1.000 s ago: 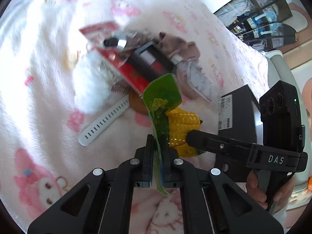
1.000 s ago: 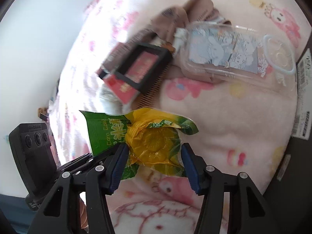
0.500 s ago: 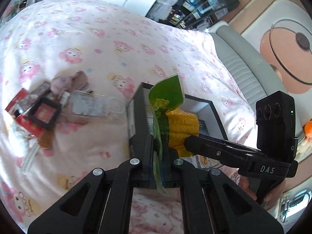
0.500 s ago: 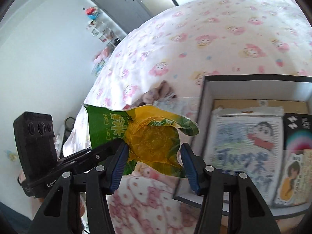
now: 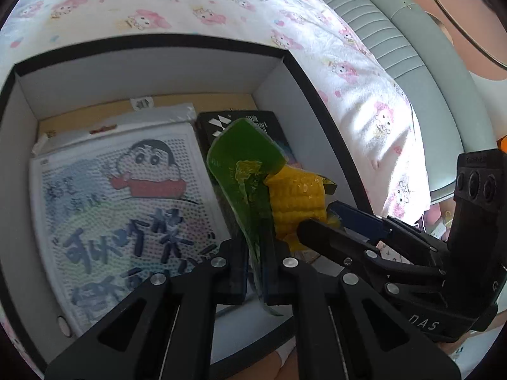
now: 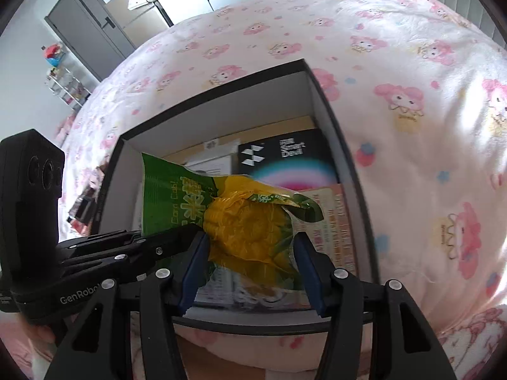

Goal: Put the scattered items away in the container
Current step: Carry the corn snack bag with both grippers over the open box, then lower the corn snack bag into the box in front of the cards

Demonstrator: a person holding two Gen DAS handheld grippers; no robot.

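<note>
A: Over the box (image 5: 294,63), nearest us, the left gripper (image 5: 255,272) pinches the corn packet (image 6: 240,221) by its flat green edge while the right gripper (image 6: 250,266) clasps the bulging yellow cob, probably sharing the floppy load before dropping it

B: And farther in?

A: A cartoon pegboard (image 5: 117,209) and a dark carton (image 6: 285,155) lie inside; the packet hides what is beneath it

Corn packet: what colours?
The corn packet is green at its flat end and yellow over the cob, with pale lettering. Right wrist view shows it best.
</note>
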